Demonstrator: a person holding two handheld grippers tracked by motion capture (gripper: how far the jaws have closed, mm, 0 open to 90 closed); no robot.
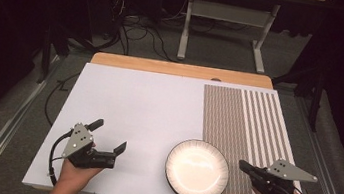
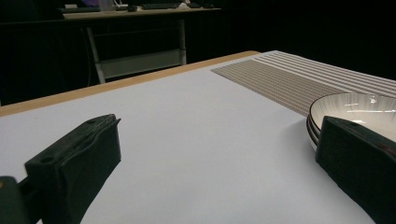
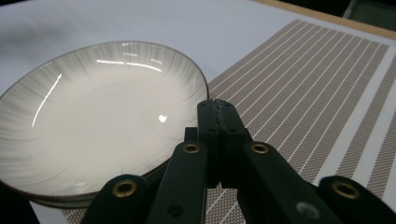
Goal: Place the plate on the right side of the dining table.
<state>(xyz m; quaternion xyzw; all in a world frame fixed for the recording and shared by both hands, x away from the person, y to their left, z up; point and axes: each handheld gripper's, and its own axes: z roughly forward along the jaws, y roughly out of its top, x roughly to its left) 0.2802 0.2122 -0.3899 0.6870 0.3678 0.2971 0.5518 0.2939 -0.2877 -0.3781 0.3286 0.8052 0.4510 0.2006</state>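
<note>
A white plate (image 1: 197,171) with a dark rim lies near the front edge of the white tabletop (image 1: 139,103), its right part resting on the striped brown placemat (image 1: 242,121) that covers the table's right side. The right gripper (image 1: 243,165) is just beside the plate's right rim, jaws pressed together with nothing between them; in the right gripper view its closed tips (image 3: 218,109) sit over the mat at the plate's (image 3: 93,116) edge. The left gripper (image 1: 108,135) rests on bare tabletop left of the plate, well apart from it, jaws spread wide and empty. Between each gripper and the plate nothing intervenes. Beyond the table, a grey desk frame (image 1: 224,28) and loose cables (image 1: 138,34) occupy the floor
</note>
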